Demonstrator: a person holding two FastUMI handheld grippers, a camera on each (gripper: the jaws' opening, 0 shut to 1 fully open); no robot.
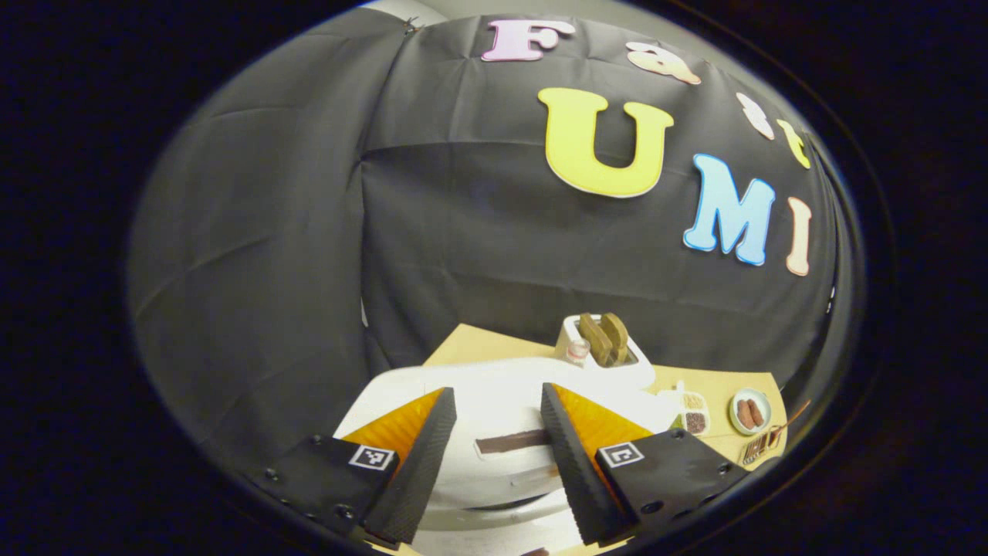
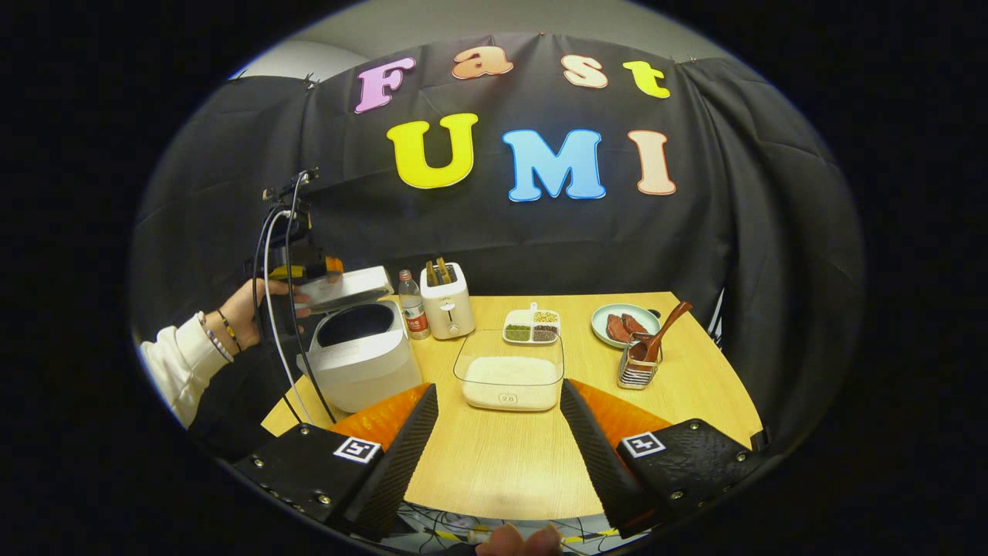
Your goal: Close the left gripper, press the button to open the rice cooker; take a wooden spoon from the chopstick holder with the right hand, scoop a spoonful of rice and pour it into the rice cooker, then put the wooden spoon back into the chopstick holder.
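The white rice cooker stands at the table's left with its lid raised and the dark pot showing. My left gripper, held by a hand, is at that lid. In the left gripper view its fingers stand open over the lid's white top. My right gripper is open and holds nothing, low over the table's near edge. In front of it sits a clear container of rice. The wooden spoon leans in the wire chopstick holder at the right.
A toaster and a small bottle stand behind the cooker. A divided dish of grains and a plate of meat slices sit toward the back. Cables hang from the left gripper. The wooden table ends near me.
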